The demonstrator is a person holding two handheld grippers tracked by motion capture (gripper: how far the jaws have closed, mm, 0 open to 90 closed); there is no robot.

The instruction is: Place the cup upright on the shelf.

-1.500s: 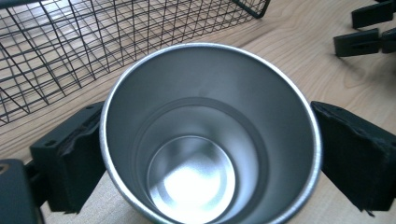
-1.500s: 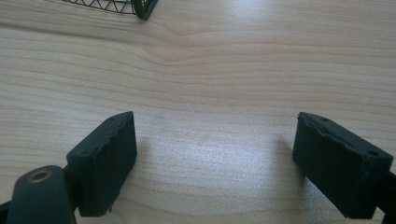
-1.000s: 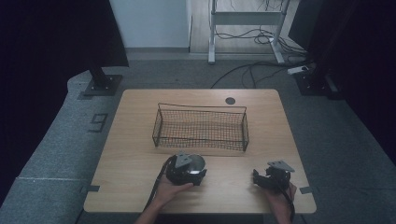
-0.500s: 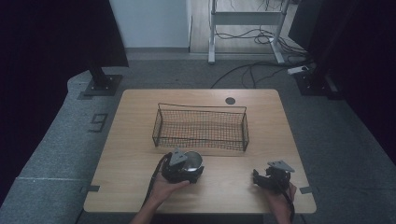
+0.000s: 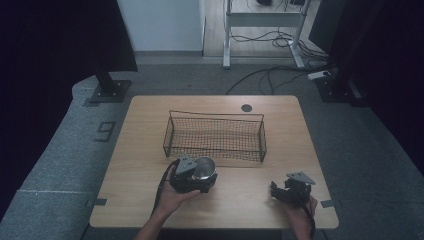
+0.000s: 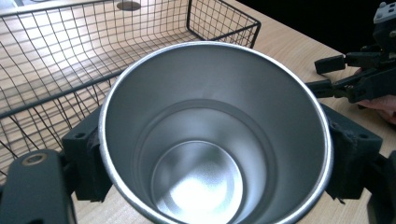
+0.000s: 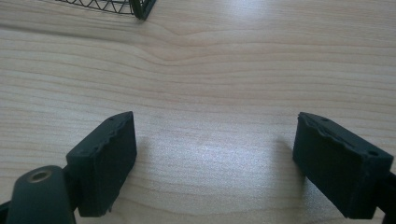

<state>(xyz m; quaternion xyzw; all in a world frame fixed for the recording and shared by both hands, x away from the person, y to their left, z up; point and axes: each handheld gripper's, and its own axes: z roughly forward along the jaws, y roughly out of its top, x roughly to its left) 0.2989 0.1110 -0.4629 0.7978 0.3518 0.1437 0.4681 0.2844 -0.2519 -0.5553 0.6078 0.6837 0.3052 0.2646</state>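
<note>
A shiny steel cup (image 5: 204, 168) is clamped in my left gripper (image 5: 200, 174), just above the table in front of the wire basket (image 5: 214, 150). In the left gripper view the cup (image 6: 210, 140) opens toward the camera and is empty, with a black pad (image 6: 86, 163) pressed against each side of its rim. My left gripper (image 6: 215, 154) is shut on it. My right gripper (image 5: 284, 190) rests near the table's front right. In its own view my right gripper (image 7: 215, 158) is open wide over bare wood, nothing between the jaws.
The black wire basket (image 6: 56, 70) stands empty at the middle of the wooden table (image 5: 145, 135), its corner (image 7: 141, 9) just ahead of the right gripper. A round grommet (image 5: 246, 107) sits near the far edge. Cables and a metal stand lie on the floor beyond.
My left gripper has shifted slightly left and toward the basket with the cup in it. The right gripper has stayed where it was.
</note>
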